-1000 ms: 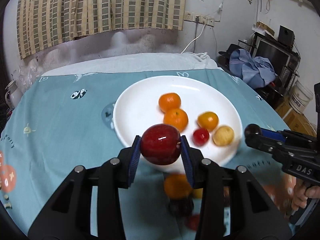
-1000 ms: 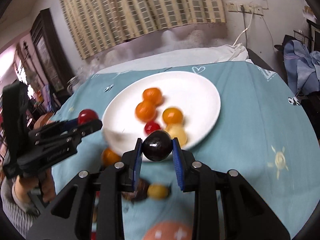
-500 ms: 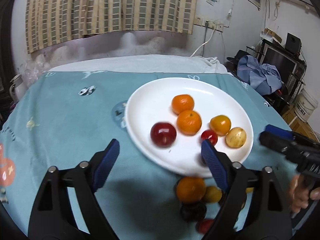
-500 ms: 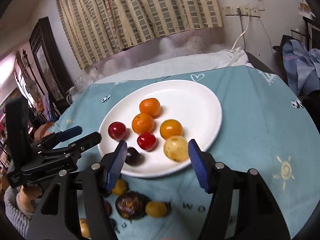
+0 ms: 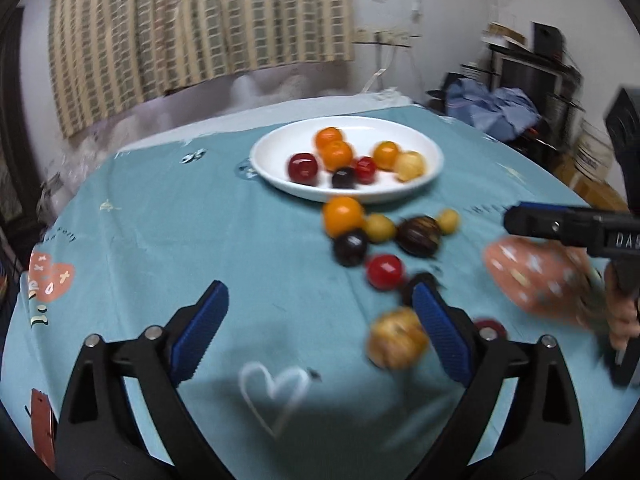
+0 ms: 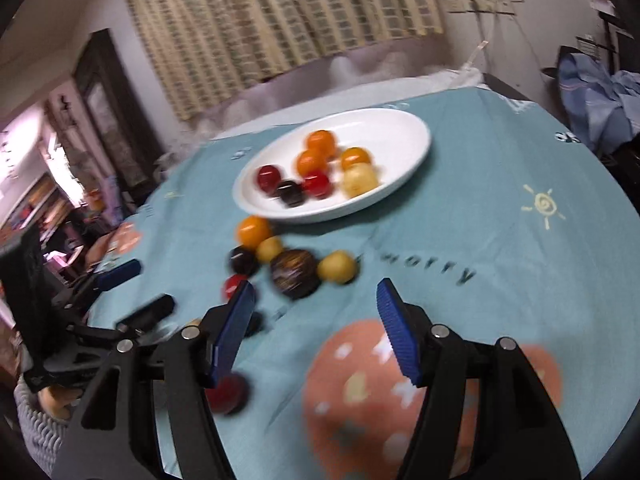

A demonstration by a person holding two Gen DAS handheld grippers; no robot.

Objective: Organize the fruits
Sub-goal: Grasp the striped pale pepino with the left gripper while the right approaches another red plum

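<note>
Item: loose fruits, one cluster led by an orange (image 5: pixel 343 216) on the surface (image 5: pixel 168 240) just short of the white plate (image 5: pixel 432 148), which holds seven; left gripper (image 5: pixel 320 320) and right gripper (image 6: pixel 316 324) both spread wide, holding nothing. Risk (a judgement): round pieces lying touching may roll off if a finger nudges a neighbour such as the dark striped fruit (image 6: pixel 295 274). Setting: teal printed cloth, checked curtain (image 5: pixel 192 28), cluttered room behind.

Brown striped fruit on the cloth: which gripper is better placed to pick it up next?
Probably the right. The right gripper, open and empty, has the brown striped fruit just ahead between its fingers; from the open left gripper it lies farther off, to the right.
</note>
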